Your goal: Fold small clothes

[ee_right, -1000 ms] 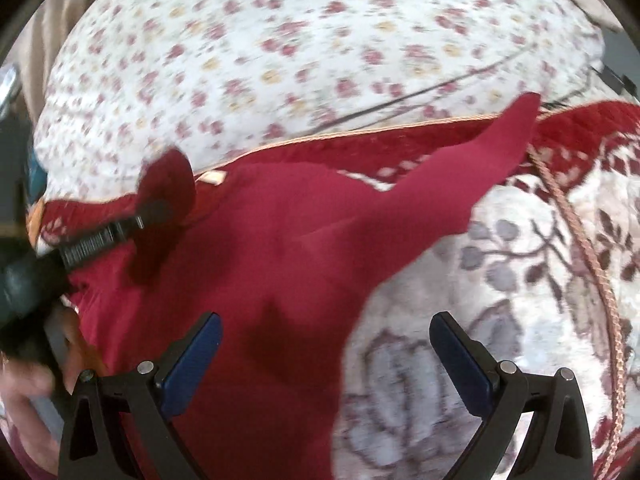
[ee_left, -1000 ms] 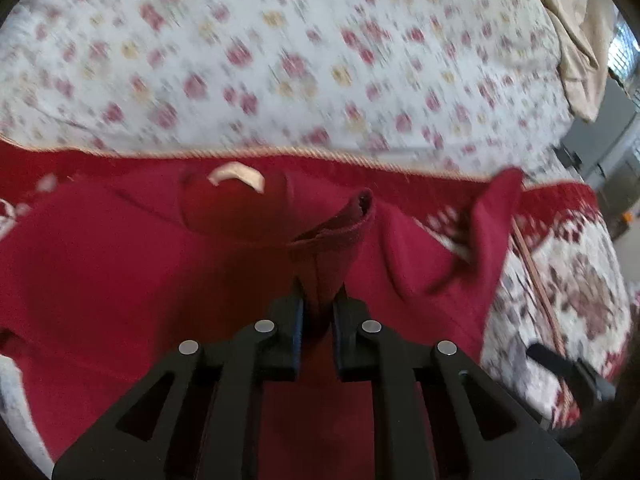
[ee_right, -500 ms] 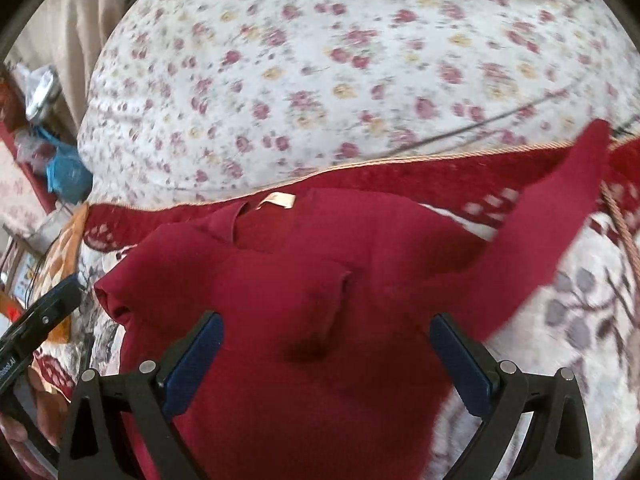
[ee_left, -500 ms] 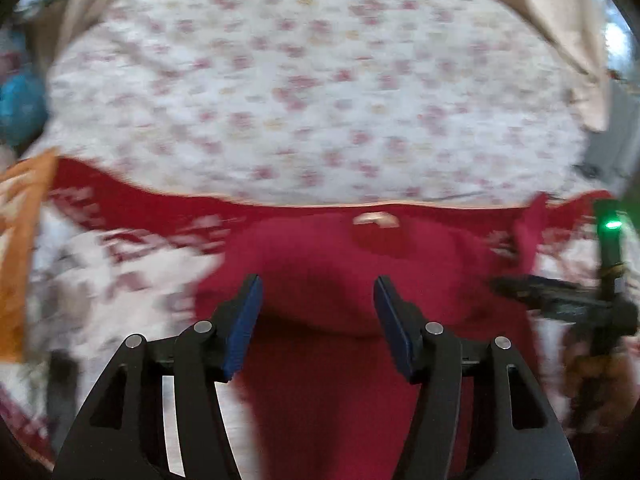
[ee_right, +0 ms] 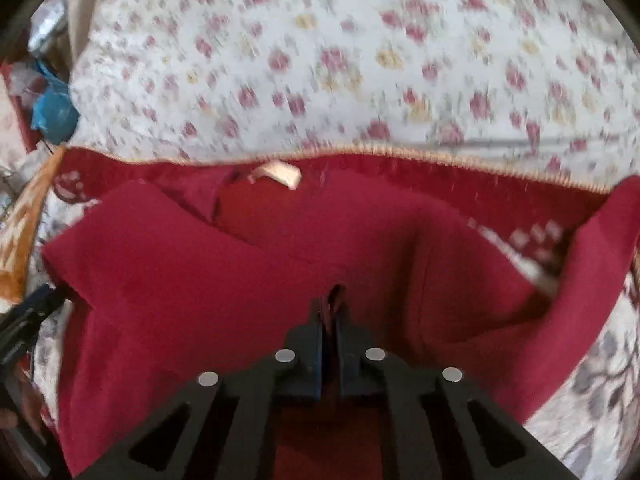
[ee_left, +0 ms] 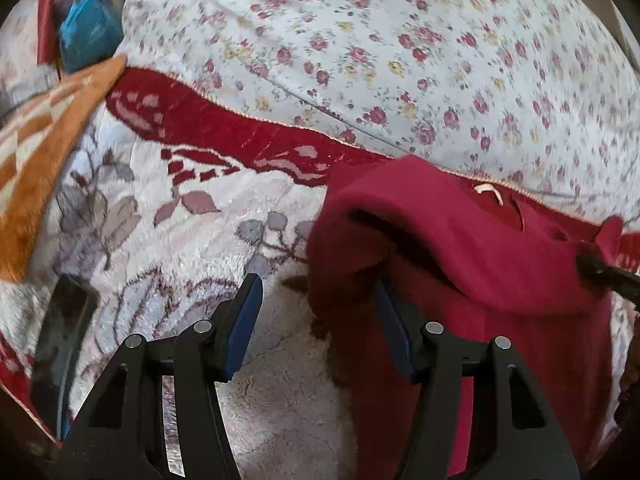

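With the dark red knit top [ee_right: 248, 280] lying on the plush floral blanket [ee_left: 168, 240], the right gripper [ee_right: 330, 316] is pinching what seems a sleeve cuff while the left gripper [ee_left: 316, 320] is hanging wide at its left edge, so folding the sleeve across is next

A plush floral blanket [ee_left: 168, 216], apparently over a bed, carries the red garment [ee_right: 224, 272].

Domestic bedroom: a floral bedsheet [ee_left: 400, 52] covers the mattress, with a plush patterned blanket [ee_left: 168, 216] along its near edge.
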A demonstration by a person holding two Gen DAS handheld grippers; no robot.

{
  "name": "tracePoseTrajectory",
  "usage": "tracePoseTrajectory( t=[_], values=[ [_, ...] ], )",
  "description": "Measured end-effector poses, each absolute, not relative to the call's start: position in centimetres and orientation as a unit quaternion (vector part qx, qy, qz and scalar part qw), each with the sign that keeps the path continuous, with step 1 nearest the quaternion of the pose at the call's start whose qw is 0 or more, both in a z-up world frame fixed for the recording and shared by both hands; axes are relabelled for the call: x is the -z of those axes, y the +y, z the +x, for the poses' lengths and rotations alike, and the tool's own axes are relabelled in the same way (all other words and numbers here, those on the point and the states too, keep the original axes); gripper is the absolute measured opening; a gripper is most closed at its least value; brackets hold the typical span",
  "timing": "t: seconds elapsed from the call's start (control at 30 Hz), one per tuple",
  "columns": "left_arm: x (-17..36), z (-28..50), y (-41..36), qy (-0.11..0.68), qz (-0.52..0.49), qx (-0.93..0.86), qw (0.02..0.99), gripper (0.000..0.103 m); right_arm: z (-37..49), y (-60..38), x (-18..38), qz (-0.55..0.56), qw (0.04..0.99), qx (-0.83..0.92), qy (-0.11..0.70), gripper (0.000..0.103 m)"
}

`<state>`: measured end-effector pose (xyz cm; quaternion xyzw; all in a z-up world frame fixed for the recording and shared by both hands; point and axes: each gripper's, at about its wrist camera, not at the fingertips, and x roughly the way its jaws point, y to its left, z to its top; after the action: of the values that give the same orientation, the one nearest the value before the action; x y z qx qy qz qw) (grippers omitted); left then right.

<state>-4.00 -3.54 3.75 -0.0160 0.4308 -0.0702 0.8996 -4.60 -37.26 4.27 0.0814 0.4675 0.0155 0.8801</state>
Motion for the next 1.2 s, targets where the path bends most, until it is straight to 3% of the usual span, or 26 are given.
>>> tracePoseTrajectory(
  t=[0.13,0.3,0.37,0.4,0.43,0.5,0.63,0.8,0.9,1.07,1.2],
  values=[
    [-3.1,-3.6,-3.0,0.446,-0.042,0.084,0.890,0.058,-6.2,-39.7,-7.3,0.058,0.904,0.037,0.422,0.005],
    [-4.0,-4.3,-3.8,0.459,-0.039,0.104,0.881,0.058,-4.8,-42.3,-5.0,0.074,0.878,0.066,0.469,0.006],
    [-5.8,-5.2,-3.5,0.449,-0.043,0.116,0.885,0.058,-4.7,-42.5,-4.8,0.053,0.872,0.085,0.480,0.021],
    [-6.3,-5.5,-3.3,0.445,-0.040,0.112,0.888,0.058,-5.1,-42.8,-5.3,0.052,0.877,0.101,0.466,0.038],
    [-7.0,-5.7,-3.2,0.438,-0.035,0.104,0.892,0.058,-5.8,-43.3,-6.1,0.055,0.883,0.128,0.448,0.048],
    [-7.7,-5.6,-3.0,0.427,-0.040,0.092,0.899,0.058,-6.6,-43.1,-7.6,0.082,0.890,0.132,0.429,0.048],
    [-6.8,-4.0,-4.4,0.436,-0.028,0.083,0.896,0.058,-5.0,-38.0,-8.4,0.122,0.885,-0.030,0.447,0.048],
    [-3.2,-2.5,-4.1,0.473,-0.015,0.046,0.880,0.058,-0.9,-28.2,-7.8,0.083,0.876,-0.149,0.450,0.048],
    [-2.0,-2.3,-3.1,0.483,-0.041,0.057,0.873,0.059,1.3,-23.2,-6.0,0.044,0.868,-0.178,0.462,0.042],
    [-1.6,-2.0,-2.8,0.480,-0.042,0.059,0.875,0.066,5.4,-19.4,-0.8,-0.015,0.855,-0.141,0.499,0.042],
    [-1.6,-2.1,-2.9,0.479,-0.039,0.059,0.875,0.066,5.2,-20.6,-1.6,0.009,0.862,-0.121,0.491,0.042]
  ],
)
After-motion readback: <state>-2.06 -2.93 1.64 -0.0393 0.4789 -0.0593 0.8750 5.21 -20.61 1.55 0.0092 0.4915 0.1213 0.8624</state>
